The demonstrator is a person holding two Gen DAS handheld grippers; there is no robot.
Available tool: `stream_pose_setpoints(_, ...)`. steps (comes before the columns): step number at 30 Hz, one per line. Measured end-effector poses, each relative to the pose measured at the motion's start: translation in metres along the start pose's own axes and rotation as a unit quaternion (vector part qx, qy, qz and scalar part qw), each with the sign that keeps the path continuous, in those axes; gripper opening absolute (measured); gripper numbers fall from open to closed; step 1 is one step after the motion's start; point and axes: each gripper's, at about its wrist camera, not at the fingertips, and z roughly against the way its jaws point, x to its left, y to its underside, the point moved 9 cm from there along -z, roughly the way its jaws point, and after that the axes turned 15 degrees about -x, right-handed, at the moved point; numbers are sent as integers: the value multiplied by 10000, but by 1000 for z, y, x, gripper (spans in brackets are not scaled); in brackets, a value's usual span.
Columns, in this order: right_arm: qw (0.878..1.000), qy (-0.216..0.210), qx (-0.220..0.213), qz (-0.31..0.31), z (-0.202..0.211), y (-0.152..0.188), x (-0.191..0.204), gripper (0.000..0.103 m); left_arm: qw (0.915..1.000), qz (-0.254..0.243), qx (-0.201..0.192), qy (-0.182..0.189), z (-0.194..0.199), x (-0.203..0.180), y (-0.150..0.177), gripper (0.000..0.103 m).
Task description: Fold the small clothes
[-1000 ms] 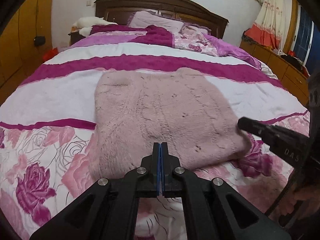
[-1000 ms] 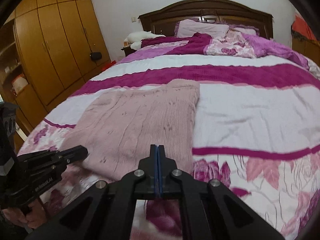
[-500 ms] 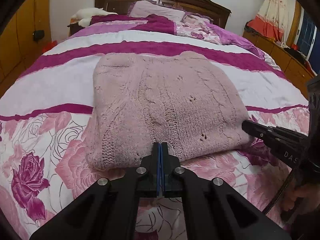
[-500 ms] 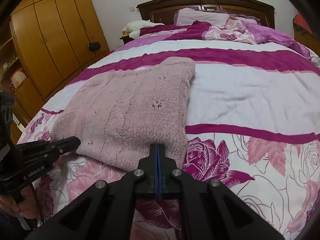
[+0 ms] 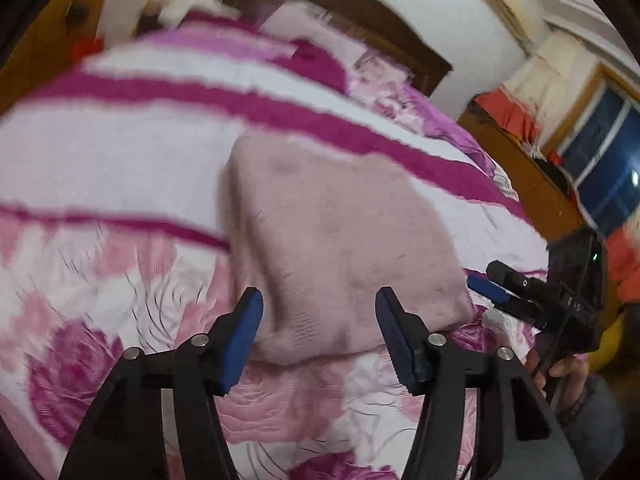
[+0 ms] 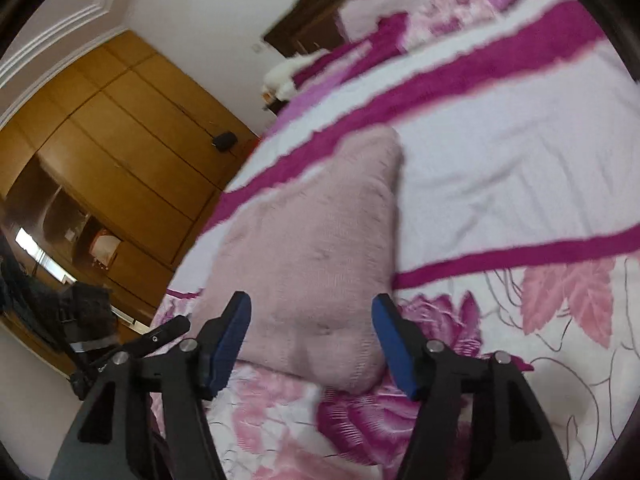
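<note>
Your left gripper (image 5: 318, 314) and right gripper (image 6: 310, 320) are both spread wide and hold nothing, each lined up on the near edge of the folded pink sweater (image 5: 340, 240), which lies on the bed (image 5: 100, 160). You could pinch only the top layer, or catch the soft quilt (image 6: 520, 184) beneath, and the fold would slide apart as you lift. Both views are blurred. A wooden wardrobe (image 6: 120, 140) stands to one side, a dark headboard (image 5: 360, 20) beyond
</note>
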Motion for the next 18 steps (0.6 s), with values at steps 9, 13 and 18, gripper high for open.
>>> stream_pose_setpoints(9,9965,-236,367,-706,-37,13,-27,71,9983,538,193,97,-23,30,18,46)
stream_pose_setpoints(13,9954,-492,615,-537,-57,17,-18,74,9945,874,348,465,-38,24,13,64)
stream_pose_setpoints(18,9939,-642,660,-611,-87,12,-13,75,9916,883,505,802,-58,4,7,68)
